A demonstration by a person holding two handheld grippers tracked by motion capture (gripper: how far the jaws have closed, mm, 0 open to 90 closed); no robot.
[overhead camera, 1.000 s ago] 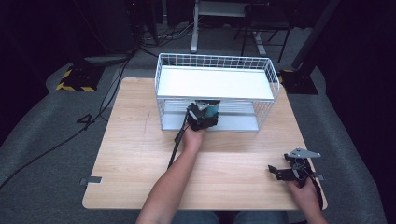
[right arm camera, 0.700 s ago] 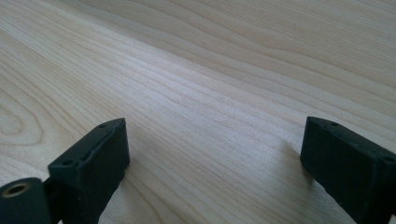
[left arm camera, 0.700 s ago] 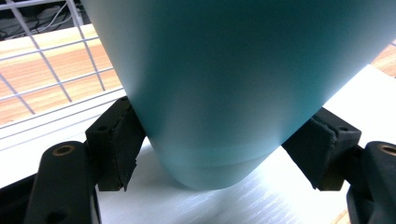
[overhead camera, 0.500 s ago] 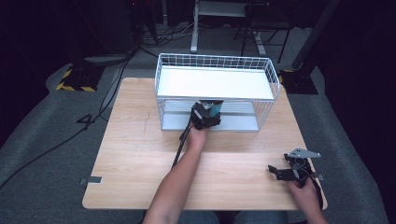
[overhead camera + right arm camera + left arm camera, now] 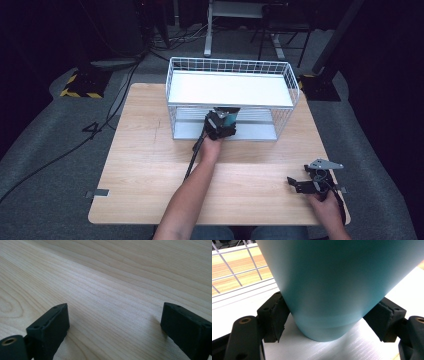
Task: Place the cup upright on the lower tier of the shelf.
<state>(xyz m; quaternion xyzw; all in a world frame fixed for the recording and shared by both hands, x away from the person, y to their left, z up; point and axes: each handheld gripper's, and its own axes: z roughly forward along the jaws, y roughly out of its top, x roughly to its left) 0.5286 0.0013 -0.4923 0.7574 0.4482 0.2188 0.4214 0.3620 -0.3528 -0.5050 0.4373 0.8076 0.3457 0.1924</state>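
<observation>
Left gripper [image 5: 223, 121] has pushed a bit further into the rack [image 5: 230, 66] than half a second ago, carrying the cup [image 5: 337, 285] with it; right gripper [image 5: 311, 181] hasn't budged.

Cup: teal, smooth, upright, its base sitting on or just above the white lower shelf [image 5: 352, 347] of the rack. The left gripper view shows both pads [image 5: 277, 315] pressed against its lower wall, one each side, so the left gripper is clamped on the cup. From the high view, the cup sits at the front opening of the rack, under the top shelf [image 5: 230, 89], roughly mid-width.

Step in hand, my read: placing the cup on the lower shelf. Can't tell whether the base is fully down yet.

Next move likely needs: settle the base flat, let the jaws spread, then back straight out toward the front of the rack without clipping the cup or the wire [image 5: 242, 270] beside it. Low headroom under the top shelf, so no lifting on exit.

Right gripper rests on the table [image 5: 120, 290] well right of the rack, jaws spread wide, nothing between them.
</observation>
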